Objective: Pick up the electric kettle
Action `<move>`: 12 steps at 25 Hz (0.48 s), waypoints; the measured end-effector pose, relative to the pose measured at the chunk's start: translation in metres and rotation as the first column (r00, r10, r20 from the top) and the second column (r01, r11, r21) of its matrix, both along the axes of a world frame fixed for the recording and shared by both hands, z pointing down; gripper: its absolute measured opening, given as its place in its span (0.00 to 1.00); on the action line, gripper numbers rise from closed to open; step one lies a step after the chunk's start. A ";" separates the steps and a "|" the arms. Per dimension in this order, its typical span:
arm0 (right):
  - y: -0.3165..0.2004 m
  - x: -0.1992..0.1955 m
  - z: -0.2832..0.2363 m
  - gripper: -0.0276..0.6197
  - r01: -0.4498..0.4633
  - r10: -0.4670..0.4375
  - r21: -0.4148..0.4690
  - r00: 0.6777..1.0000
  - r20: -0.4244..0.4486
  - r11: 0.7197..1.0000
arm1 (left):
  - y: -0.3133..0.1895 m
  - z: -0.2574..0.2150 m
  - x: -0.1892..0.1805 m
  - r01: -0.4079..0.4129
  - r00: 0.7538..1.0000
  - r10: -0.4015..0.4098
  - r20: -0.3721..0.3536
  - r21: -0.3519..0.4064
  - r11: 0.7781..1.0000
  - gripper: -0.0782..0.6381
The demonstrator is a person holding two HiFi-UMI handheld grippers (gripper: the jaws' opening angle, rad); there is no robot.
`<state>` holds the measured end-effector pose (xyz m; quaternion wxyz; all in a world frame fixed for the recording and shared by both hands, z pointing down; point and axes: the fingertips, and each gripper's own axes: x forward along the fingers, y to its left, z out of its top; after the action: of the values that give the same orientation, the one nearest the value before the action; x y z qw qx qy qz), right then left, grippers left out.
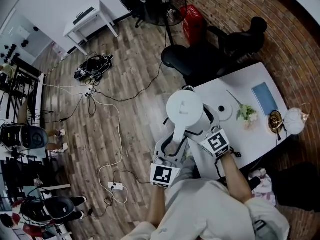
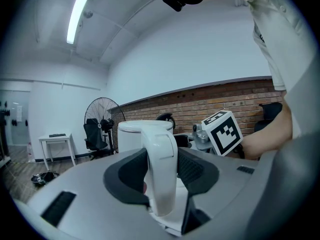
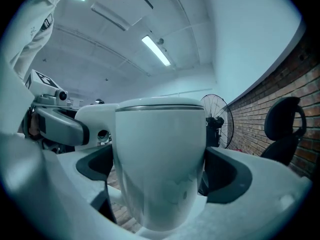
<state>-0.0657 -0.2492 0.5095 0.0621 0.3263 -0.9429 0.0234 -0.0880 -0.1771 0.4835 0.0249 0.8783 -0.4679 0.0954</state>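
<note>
The white electric kettle [image 1: 184,109] hangs in the air beside the white table [image 1: 250,76], held from both sides. My left gripper [image 1: 173,145] is shut on its curved white handle [image 2: 160,169], whose dark pads [image 2: 127,176] press on either side. My right gripper [image 1: 204,120] is shut on the kettle's round body [image 3: 160,159], which fills the gap between its jaws. In the left gripper view the kettle body [image 2: 136,134] stands behind the handle, with the right gripper's marker cube [image 2: 223,132] beyond it. The left gripper [image 3: 57,126] shows at the left of the right gripper view.
On the table lie a round white kettle base [image 1: 225,112], a small flower [image 1: 246,113], a blue pad [image 1: 264,98] and a gold-coloured dish [image 1: 275,121]. A black office chair [image 1: 200,56], a standing fan [image 1: 155,1] and floor cables with a power strip [image 1: 115,186] surround it.
</note>
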 end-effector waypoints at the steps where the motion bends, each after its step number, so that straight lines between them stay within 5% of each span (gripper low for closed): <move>1: 0.002 -0.003 0.001 0.92 0.008 -0.008 -0.004 1.000 0.001 1.000 | 0.002 0.000 -0.003 0.006 1.000 -0.006 0.000 0.000 1.000 0.34; 7: 0.009 -0.016 0.004 0.92 0.036 -0.036 0.007 0.999 -0.006 0.999 | 0.009 -0.007 -0.013 0.025 1.000 -0.025 0.002 0.040 0.999 0.34; 12: 0.015 -0.025 -0.002 0.92 0.058 -0.057 -0.001 0.998 0.014 0.998 | 0.015 -0.005 -0.019 0.057 0.998 -0.057 -0.008 0.003 0.998 0.34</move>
<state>-0.0904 -0.2340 0.5076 0.0565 0.2988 -0.9523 0.0244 -0.1074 -0.1621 0.4790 0.0279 0.8650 -0.4927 0.0903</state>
